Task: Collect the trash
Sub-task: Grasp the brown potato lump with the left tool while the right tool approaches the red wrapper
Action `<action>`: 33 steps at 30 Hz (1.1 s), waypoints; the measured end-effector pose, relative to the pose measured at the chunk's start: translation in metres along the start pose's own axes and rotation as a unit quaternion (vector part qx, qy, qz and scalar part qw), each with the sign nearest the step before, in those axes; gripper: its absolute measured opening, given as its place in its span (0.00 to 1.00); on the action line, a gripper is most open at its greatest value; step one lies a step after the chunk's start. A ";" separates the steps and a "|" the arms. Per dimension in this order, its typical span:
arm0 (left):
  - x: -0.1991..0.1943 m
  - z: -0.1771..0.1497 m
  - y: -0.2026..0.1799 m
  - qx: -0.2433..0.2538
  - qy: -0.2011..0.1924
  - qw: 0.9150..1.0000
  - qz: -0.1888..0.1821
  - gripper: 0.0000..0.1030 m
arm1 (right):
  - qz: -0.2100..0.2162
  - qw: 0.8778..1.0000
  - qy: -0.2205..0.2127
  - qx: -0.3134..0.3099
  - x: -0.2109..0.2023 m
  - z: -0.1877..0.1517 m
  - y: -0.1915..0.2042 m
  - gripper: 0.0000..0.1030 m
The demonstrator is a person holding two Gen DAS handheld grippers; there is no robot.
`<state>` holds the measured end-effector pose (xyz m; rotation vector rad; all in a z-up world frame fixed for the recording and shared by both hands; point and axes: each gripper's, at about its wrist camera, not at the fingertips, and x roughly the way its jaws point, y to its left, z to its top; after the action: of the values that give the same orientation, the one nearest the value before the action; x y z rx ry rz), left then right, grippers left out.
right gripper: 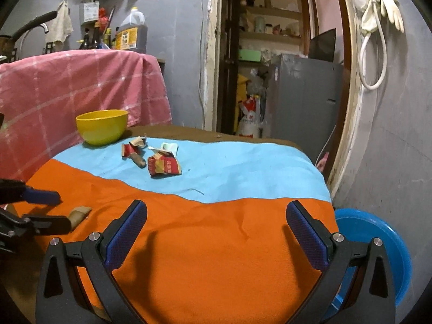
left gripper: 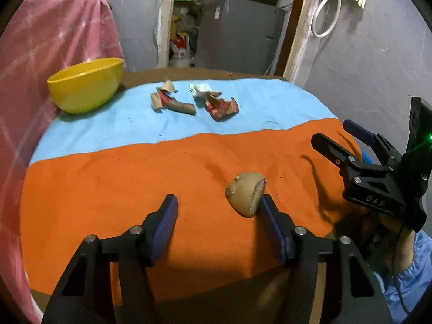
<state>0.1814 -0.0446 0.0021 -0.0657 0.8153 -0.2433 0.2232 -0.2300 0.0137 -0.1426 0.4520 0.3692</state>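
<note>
Two low, table-facing views, seemingly overlapping

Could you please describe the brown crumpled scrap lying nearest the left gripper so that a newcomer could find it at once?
Start at the orange cloth covering the near half of the table. On it, beside the open left gripper, lies the crumpled brown paper wad. It lies alone and plain tan, whereas the other scraps, including the red wrapper, cluster on the blue cloth near the yellow bowl.

Walls are plain grey plaster [right gripper: 391, 148], pretty scuffed. There's an open doorway with a chipped cream frame [right gripper: 209, 54] leading into a storage room with shelves [right gripper: 270, 13] and a grey fridge [right gripper: 302, 100]. A pink checked cloth [right gripper: 81, 86] is draped over something on the left, and a white hose [right gripper: 374, 54] plus rubber gloves [right gripper: 391, 10] hang on the right wall.
</note>
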 end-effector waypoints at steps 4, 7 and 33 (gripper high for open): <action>0.003 0.003 -0.003 0.009 0.004 1.000 -0.009 0.37 | 0.001 1.000 0.011 0.008 0.006 0.003 -0.001 1.00; 0.007 0.003 -0.011 0.030 0.008 0.999 -0.011 0.23 | 0.006 1.000 0.018 0.021 0.012 0.006 -0.003 1.00; 0.013 0.049 0.081 -0.083 -0.052 0.994 0.052 0.20 | 0.068 0.991 0.093 0.073 0.075 0.041 0.013 1.00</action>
<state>0.2413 0.0290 0.0140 -0.1905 0.7314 -0.0736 0.2970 -0.1856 0.0160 -0.0024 0.6729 0.4574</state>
